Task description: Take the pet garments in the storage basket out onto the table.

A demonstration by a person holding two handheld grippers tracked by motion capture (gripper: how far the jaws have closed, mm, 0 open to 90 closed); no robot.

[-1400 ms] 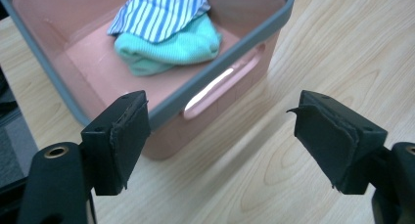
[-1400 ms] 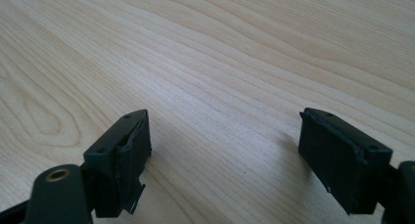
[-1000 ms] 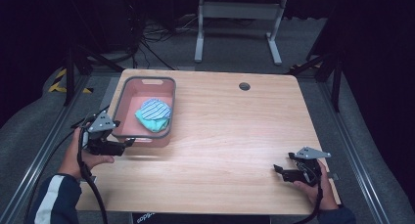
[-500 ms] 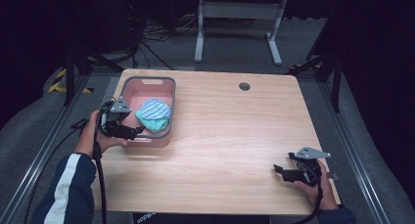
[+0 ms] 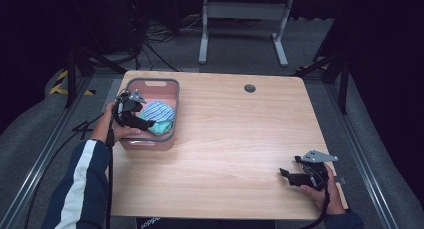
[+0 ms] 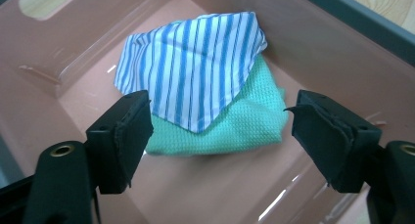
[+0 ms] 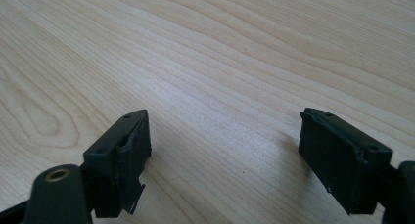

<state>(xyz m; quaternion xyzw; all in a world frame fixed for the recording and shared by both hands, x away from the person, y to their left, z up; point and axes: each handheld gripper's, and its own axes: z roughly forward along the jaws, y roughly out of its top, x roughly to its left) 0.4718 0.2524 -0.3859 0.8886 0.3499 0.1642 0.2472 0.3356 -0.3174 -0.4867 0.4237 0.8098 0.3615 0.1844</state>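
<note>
A pink bin (image 5: 167,84) (image 6: 58,48) with a grey rim stands at the table's left. Inside it a blue-and-white striped cloth (image 5: 158,110) (image 6: 195,67) lies folded on a green waffle cloth (image 5: 161,127) (image 6: 244,126). My left gripper (image 5: 142,121) (image 6: 218,136) hangs open inside the bin, just above the two cloths, its jaws wide on either side of them. At the table's front right my right gripper (image 5: 286,175) (image 7: 222,155) rests open just above the bare wood, nothing between its jaws.
The light wooden table (image 5: 240,134) (image 7: 220,53) has a round cable hole (image 5: 250,88) near its far edge. Dark floor, cables and a grey metal stand (image 5: 242,11) lie beyond the table.
My left gripper has moved from outside the bin's left front corner up and over its rim, coming to hang over the cloths. The right gripper has stayed put.
</note>
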